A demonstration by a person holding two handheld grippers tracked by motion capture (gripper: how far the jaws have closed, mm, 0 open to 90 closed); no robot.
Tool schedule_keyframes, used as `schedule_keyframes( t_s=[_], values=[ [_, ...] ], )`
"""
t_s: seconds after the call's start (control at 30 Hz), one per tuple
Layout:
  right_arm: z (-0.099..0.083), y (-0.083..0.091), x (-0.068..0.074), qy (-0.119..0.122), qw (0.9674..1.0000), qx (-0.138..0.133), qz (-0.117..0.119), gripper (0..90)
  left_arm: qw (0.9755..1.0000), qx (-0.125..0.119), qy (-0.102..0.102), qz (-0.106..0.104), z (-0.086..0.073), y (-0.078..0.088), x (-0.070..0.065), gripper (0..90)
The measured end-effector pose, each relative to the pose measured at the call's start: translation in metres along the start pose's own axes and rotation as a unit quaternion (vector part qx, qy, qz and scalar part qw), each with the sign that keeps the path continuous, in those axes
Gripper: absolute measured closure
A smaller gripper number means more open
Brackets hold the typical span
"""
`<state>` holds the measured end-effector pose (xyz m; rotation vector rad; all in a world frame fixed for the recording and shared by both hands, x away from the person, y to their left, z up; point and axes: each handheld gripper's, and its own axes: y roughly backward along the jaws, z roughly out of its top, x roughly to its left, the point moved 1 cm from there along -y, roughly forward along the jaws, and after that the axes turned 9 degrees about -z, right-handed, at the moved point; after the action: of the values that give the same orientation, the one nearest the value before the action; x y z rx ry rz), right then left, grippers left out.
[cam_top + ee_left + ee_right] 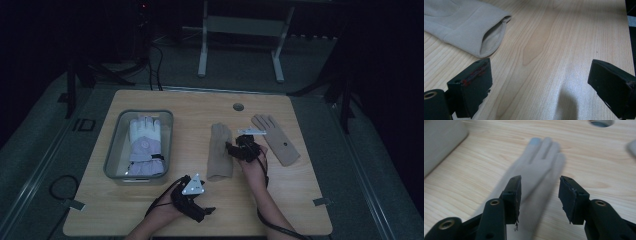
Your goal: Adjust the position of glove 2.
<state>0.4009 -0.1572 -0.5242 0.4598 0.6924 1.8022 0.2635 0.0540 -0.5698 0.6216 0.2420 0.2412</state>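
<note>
While my right tool (235,148) hangs over the middle of the tan glove (220,152), its jaws stand spread with nothing pressed between them; in the right gripper view (540,195) that glove (536,177) lies flat beneath the gap, fingers pointing away from me, somewhat blurred. It rests on the table (200,105) near the centre, cuff toward me. A second tan glove (276,139) lies well apart to its right, fingers away from me too. On the left side of the table sits a clear tub (112,150) with a white and lilac winter glove (145,147) inside it. My left tool (200,210) rests low near my edge of the table, just short of the first glove's cuff, its jaws spread wide over bare wood (541,82); in the left gripper view the open cuff (491,37) lies beyond the left jaw, not touching it.
</note>
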Motion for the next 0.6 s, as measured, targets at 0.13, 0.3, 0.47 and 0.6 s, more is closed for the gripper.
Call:
schedule_keyframes(
  t_s=[0.13, 0.3, 0.47, 0.6],
  values=[
    [0.001, 0.005, -0.025, -0.007, 0.9999, 0.001, -0.011, 53.5, 1.0, 0.0, 0.001, 0.0, 0.0, -0.001, 0.0, 5.7],
    [-0.004, 0.007, -0.058, -0.021, 0.9994, 0.01, -0.026, 53.6, 1.0, 0.003, 0.001, 0.0, 0.0, -0.001, 0.0, 5.7],
    [-0.009, 0.009, -0.087, -0.019, 0.9984, 0.014, -0.052, 54.3, 1.0, 0.002, 0.004, -0.003, 0.0, -0.001, -0.001, 5.7],
    [-0.013, 0.011, -0.114, -0.034, 0.9971, 0.017, -0.066, 54.2, 1.0, 0.006, 0.001, -0.003, 0.0, -0.001, -0.001, 5.7]
  ],
)
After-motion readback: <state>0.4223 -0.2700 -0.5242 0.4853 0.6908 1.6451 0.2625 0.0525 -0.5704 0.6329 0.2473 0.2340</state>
